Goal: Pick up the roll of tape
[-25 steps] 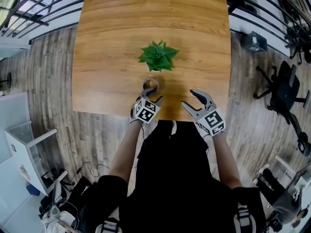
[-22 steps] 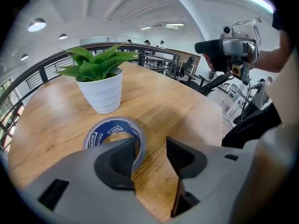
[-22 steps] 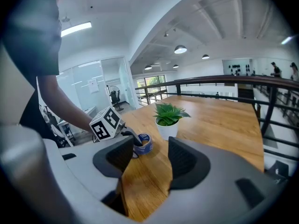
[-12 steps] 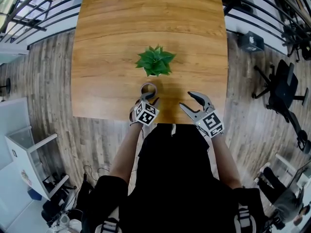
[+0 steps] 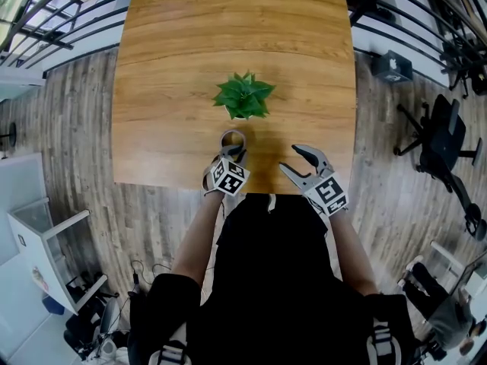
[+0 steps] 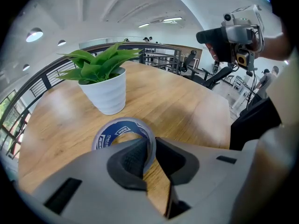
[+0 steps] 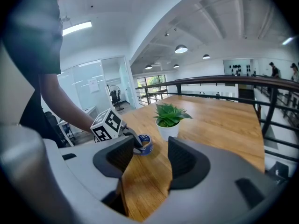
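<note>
Clamping just now onto the wall of the roll of tape [image 6: 122, 126], the left hand-held gripper [image 6: 152, 147] must yet lift it off the desk [image 6: 191, 104].

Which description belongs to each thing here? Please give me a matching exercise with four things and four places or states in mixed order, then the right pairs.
1. roll of tape
2. potted plant
3. left gripper
4. right gripper

A. open, nothing between its jaws
B. stands upright on the table, beyond the tape
C. lies flat on the table, blue print on it
D. closed on a ring's wall, one jaw inside the ring

Pairs: 1-C, 2-B, 3-D, 4-A.
The left gripper's jaws have just been closing, with the tape's wall between them.
</note>
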Demonstrator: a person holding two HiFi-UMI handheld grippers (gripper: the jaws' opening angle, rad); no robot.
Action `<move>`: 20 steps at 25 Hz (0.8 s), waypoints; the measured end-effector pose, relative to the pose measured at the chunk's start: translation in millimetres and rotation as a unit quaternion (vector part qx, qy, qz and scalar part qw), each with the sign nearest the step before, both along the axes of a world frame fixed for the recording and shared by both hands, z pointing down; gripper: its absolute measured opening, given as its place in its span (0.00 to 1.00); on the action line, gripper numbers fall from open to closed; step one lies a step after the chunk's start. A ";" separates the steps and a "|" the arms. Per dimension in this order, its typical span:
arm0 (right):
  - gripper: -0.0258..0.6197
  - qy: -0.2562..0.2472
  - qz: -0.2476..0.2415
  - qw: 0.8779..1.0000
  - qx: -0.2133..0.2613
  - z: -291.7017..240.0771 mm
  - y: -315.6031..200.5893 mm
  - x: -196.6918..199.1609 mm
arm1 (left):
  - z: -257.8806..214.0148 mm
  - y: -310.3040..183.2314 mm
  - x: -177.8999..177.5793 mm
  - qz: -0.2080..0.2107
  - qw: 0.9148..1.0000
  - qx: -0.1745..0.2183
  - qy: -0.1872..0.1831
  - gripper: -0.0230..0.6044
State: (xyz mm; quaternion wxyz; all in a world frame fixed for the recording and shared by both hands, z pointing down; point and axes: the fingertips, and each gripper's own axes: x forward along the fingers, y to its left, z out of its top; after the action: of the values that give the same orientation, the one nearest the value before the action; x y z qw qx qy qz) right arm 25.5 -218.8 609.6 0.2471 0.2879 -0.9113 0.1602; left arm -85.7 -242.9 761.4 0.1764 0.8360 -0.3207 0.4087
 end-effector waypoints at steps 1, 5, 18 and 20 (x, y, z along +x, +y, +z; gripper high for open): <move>0.41 -0.001 -0.002 1.000 0.002 0.7 1.2 -0.5 | -0.3 -0.4 -0.1 -0.002 1.000 0.000 0.001 0.15; 0.41 -0.009 0.003 1.000 0.006 1.4 4.9 -1.0 | -0.5 -0.4 0.8 0.000 1.000 0.003 0.002 0.14; 0.42 0.000 -0.004 1.000 0.006 -1.1 9.9 1.8 | -4.8 8.0 -2.5 -0.009 1.000 0.002 0.001 0.13; 0.42 -0.003 -0.007 1.000 0.007 -1.3 9.9 0.5 | -8.8 8.3 -5.3 -0.024 1.000 -0.002 0.015 0.13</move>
State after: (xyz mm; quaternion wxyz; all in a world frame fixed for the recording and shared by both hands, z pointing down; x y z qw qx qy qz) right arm 26.0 -208.9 608.3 0.2433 0.2828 -0.9151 0.1531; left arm -91.0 -234.6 752.6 0.1925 0.8339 -0.3375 0.3920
